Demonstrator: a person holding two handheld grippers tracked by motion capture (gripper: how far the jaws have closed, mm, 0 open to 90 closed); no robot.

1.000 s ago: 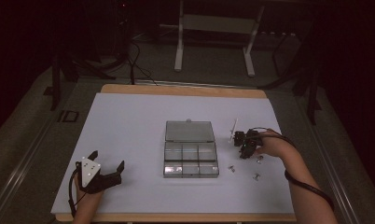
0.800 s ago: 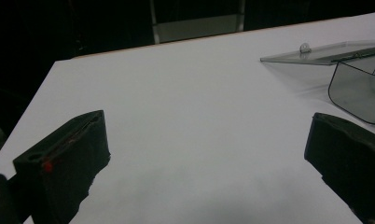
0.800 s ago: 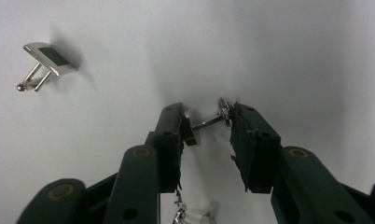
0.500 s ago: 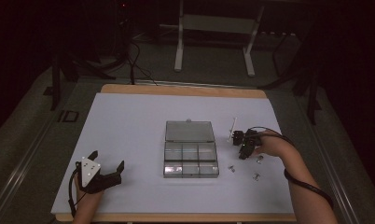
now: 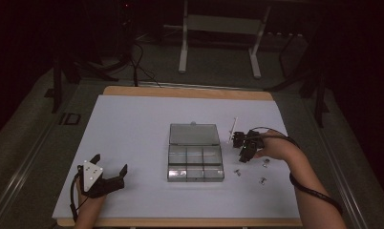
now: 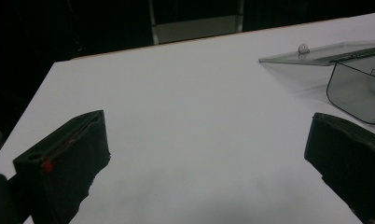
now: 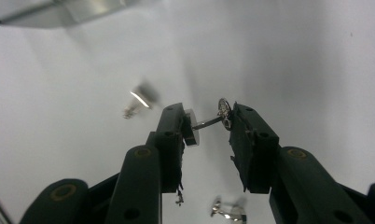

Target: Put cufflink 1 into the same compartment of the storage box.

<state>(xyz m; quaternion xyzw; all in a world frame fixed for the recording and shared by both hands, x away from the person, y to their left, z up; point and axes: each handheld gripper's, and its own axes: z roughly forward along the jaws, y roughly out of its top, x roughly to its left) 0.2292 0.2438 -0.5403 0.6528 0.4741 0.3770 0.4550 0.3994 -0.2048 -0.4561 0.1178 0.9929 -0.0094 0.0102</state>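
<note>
At the near left edge of the surface (image 5: 133, 119), the left gripper (image 5: 109, 168) is held low with its jaws spread wide and nothing between them; in the left gripper view only bare white surface lies ahead, with the box off to the right. Nearest the person on the right, two loose cufflinks (image 5: 262, 181) are seen lying just apart from each other, and a third (image 5: 266, 164) close beside the hand. Just beyond them, the right gripper (image 7: 206, 122) is clamped on a small metal cufflink (image 7: 208, 122), pinched end to end: one head is pressed to the left jaw, the decorated head to the right, the thin post spanning the gap. The held piece appears lifted clear of the surface. Left of the right gripper, the clear compartment box (image 5: 196, 164) stands with its lid (image 5: 194, 134) laid open behind it. A thin white stick (image 5: 232, 128) lies farther back.

Judged step: transfer of the held cufflink to a compartment. The grip is an end-on pinch and could pivot, so pressure should be kept even, travel kept slow, and release made low inside one cell. The loose pieces below should be cleared on departure.
</note>
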